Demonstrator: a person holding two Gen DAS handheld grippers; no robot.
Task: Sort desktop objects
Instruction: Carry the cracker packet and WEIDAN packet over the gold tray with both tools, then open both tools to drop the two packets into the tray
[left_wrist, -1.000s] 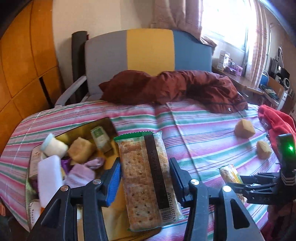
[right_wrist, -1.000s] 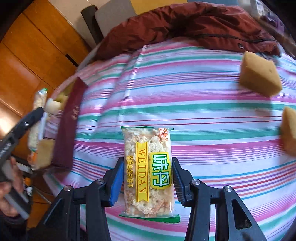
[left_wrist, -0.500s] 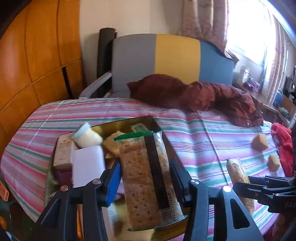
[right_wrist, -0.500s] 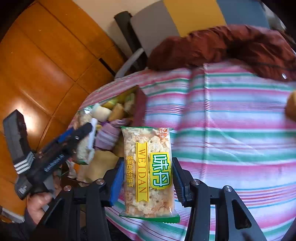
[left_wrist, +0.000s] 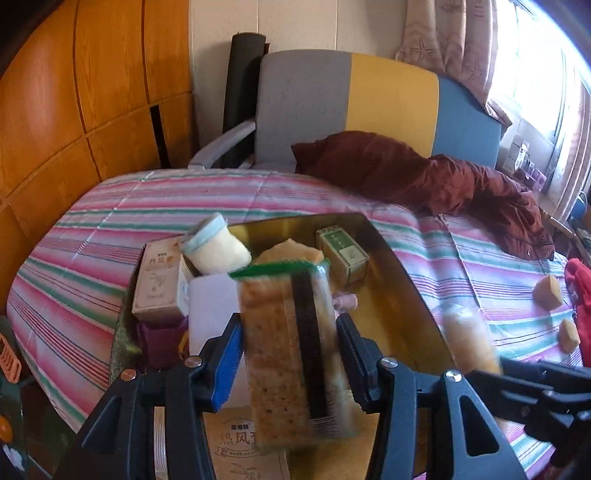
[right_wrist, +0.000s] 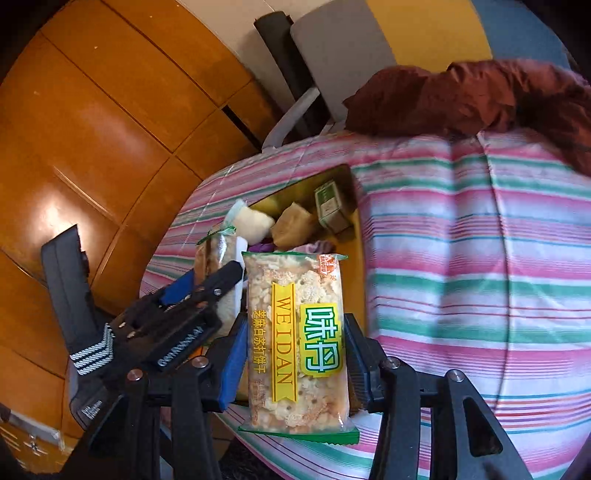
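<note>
Both cracker packs (left_wrist: 291, 354) (right_wrist: 297, 343) now over the tin (left_wrist: 399, 280) — jaws clamping each, long axes pointing forward.

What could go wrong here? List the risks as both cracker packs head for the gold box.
1. The left gripper and right gripper converge over the gold box; in the right wrist view they are close and could collide.
2. The box already holds a green carton, a sponge and more, so a released cracker pack may land on the pile and slide out.
</note>
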